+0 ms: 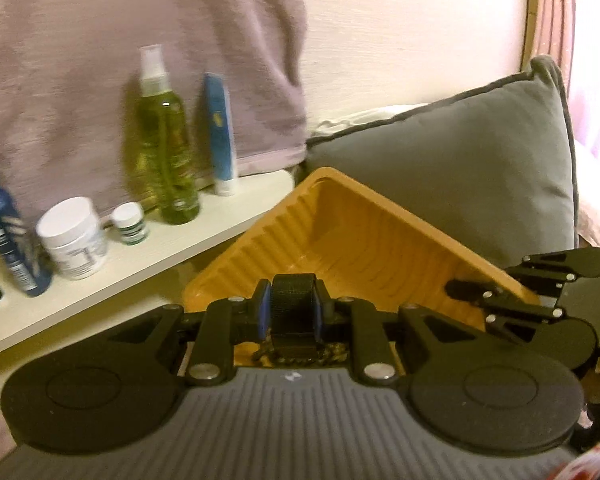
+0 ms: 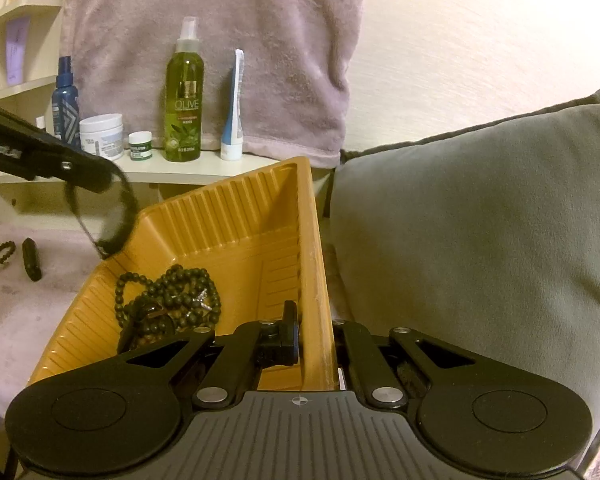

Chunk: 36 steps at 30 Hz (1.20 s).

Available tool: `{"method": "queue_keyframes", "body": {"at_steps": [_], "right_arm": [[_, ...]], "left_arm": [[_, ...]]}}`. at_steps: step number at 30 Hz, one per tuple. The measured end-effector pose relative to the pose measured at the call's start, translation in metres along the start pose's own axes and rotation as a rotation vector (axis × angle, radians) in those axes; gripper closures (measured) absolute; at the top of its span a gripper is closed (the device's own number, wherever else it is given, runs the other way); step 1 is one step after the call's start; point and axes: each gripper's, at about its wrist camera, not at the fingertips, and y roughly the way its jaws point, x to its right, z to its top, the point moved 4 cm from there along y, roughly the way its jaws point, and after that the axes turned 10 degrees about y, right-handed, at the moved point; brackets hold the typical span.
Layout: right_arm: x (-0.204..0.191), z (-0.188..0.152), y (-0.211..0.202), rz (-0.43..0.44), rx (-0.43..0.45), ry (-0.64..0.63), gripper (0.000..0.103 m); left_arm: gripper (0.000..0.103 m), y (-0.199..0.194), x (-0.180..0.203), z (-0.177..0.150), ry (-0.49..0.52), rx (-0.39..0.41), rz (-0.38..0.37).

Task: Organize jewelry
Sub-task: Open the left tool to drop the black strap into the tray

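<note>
My left gripper is shut on a wide black band bracelet, pinched between its blue pads above the near corner of an orange ribbed tray. In the right wrist view the left gripper comes in from the left, and the black band hangs in a loop over the tray's left rim. Several dark beaded bracelets lie heaped in the tray. My right gripper is shut on the tray's right wall; the same gripper shows at the tray's right edge.
A beaded bracelet and a black bracelet lie on the pinkish cloth left of the tray. A grey cushion stands close on the right. Behind, a white shelf holds an olive spray bottle, a tube, jars and a blue bottle.
</note>
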Motion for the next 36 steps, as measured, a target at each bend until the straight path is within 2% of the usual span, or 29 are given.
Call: {"method": "queue_keyframes", "body": {"at_steps": [15, 17, 19, 21, 23, 25, 29, 31, 36], "right_arm": [[0.002, -0.001, 0.002, -0.001, -0.006, 0.009, 0.100], [0.002, -0.001, 0.002, -0.002, -0.007, 0.009, 0.100], [0.002, -0.001, 0.003, -0.003, -0.008, 0.009, 0.100], [0.001, 0.000, 0.003, -0.002, -0.006, 0.008, 0.100], [0.002, 0.000, 0.003, -0.003, -0.005, 0.008, 0.100], [0.002, -0.001, 0.003, -0.003, -0.005, 0.008, 0.100], [0.002, -0.001, 0.003, -0.002, -0.006, 0.009, 0.100], [0.002, -0.001, 0.003, -0.003, -0.005, 0.007, 0.100], [0.002, -0.001, 0.003, -0.002, -0.005, 0.005, 0.100]], "left_arm": [[0.084, 0.052, 0.006, -0.019, -0.009, -0.081, -0.031], [0.077, 0.051, 0.004, -0.020, -0.019, -0.069, -0.023], [0.063, 0.047, 0.001, -0.019, -0.025, -0.057, -0.004], [0.062, 0.040, -0.005, -0.020, -0.037, -0.039, 0.019], [0.055, 0.031, -0.012, -0.022, -0.050, -0.023, 0.056], [0.043, 0.020, -0.019, -0.026, -0.062, 0.005, 0.109], [0.037, -0.006, -0.029, -0.038, -0.094, 0.068, 0.205], [0.033, -0.014, -0.036, -0.046, -0.128, 0.058, 0.229], [0.033, -0.028, -0.041, -0.072, -0.164, 0.017, 0.268]]}}
